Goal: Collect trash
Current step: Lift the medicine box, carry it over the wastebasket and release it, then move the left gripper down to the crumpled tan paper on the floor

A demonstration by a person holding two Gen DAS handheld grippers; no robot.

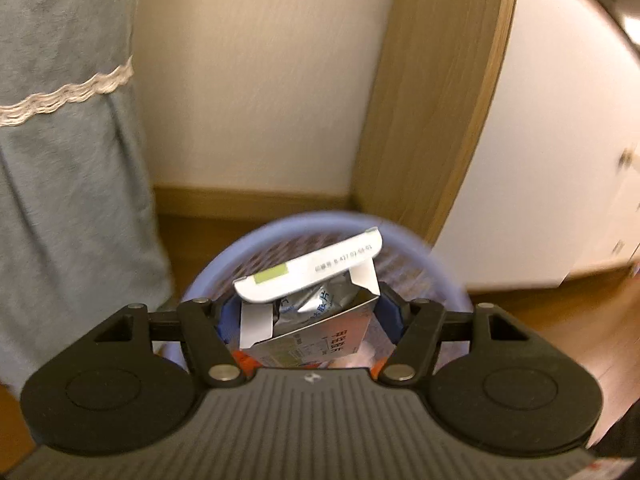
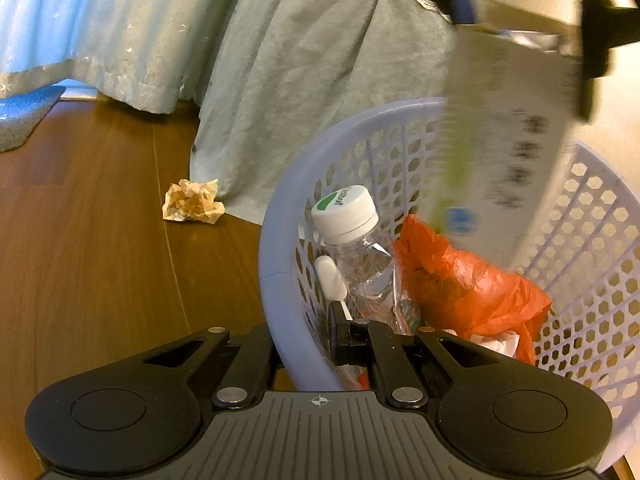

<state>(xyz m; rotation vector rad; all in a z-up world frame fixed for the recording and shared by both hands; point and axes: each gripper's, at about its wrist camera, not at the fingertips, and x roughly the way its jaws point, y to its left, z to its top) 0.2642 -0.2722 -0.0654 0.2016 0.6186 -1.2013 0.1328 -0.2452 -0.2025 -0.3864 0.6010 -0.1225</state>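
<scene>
Trash basket (image 2: 280, 240) tilts, its near rim clenched in the right tongs (image 2: 344, 344); left tongs (image 1: 308, 320) grasp an open carton (image 1: 320, 332) above it, which may spill.

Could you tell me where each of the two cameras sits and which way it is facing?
Left wrist: on the left gripper, looking down over the medicine box it holds, into the basket by the wall.
Right wrist: on the right gripper, shut on the basket rim, facing its bottle, orange bag and a floor wrapper.
Shared: basket, box, bedspread.
</scene>
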